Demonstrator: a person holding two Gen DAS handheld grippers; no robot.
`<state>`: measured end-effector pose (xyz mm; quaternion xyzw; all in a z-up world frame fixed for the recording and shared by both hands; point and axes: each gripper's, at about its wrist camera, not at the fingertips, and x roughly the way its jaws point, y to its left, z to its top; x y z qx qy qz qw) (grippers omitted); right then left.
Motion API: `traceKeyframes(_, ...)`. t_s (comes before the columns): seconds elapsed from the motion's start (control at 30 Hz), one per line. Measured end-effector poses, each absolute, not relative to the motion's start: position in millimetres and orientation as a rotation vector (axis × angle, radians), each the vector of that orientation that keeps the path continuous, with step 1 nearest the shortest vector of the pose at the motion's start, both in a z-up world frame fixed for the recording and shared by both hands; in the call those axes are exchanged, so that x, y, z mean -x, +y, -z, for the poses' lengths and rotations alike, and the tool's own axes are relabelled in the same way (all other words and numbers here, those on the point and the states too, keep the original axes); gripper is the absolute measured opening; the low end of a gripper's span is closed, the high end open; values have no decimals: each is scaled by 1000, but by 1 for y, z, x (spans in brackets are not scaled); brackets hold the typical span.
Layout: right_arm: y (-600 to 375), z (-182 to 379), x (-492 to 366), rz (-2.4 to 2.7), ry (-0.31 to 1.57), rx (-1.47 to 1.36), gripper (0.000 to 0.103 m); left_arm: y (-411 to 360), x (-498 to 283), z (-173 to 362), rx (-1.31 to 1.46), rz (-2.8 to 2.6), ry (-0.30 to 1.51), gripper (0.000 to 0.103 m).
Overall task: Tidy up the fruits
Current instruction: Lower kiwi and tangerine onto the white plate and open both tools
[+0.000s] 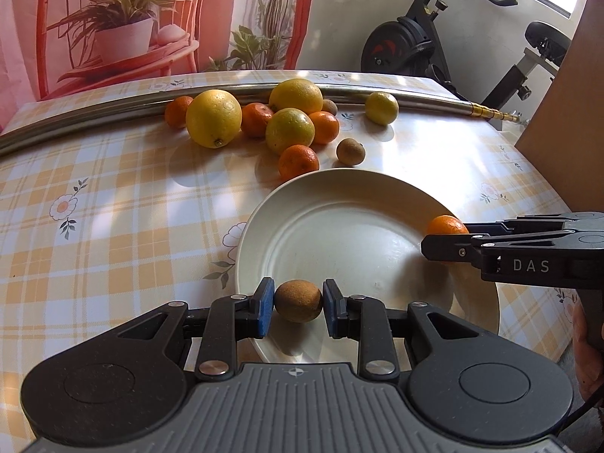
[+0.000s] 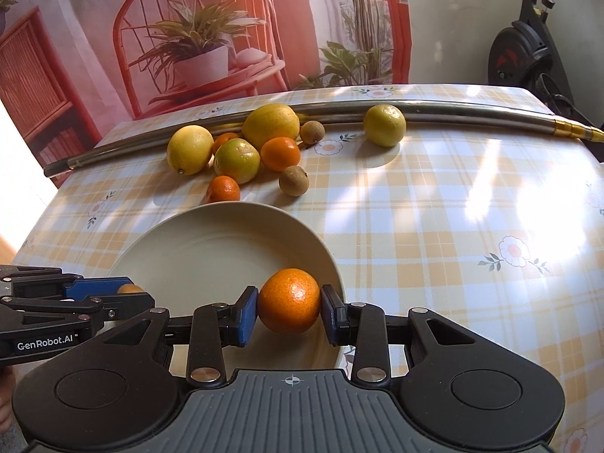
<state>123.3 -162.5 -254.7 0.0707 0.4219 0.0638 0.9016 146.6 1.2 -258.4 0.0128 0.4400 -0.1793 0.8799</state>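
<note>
Clawed kiwi [image 1: 298,301], mandarin [image 2: 289,301] over plate [image 1: 339,196]

Two markings can be read — "DAS" in pale capitals on the black side of the right gripper [image 1: 445,251], at about three o'clock in the left wrist view, and "GenRobot.AI" on the left gripper [image 2: 130,294], near nine o'clock in the right wrist view.

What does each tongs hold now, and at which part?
Left tongs grip a brown kiwi by its two ends; right tongs grip a mandarin across its sides, both above the plate.
</note>
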Motion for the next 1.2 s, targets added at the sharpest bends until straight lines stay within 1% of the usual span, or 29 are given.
traceKeyframes(0.37, -161, 259, -116, -135, 883, -137, 33, 1, -141, 259, -18, 339, 902, 29)
traceKeyframes(1.2, -163, 262, -105, -119, 844, -170, 34, 2, -126, 259, 10, 292, 864, 29)
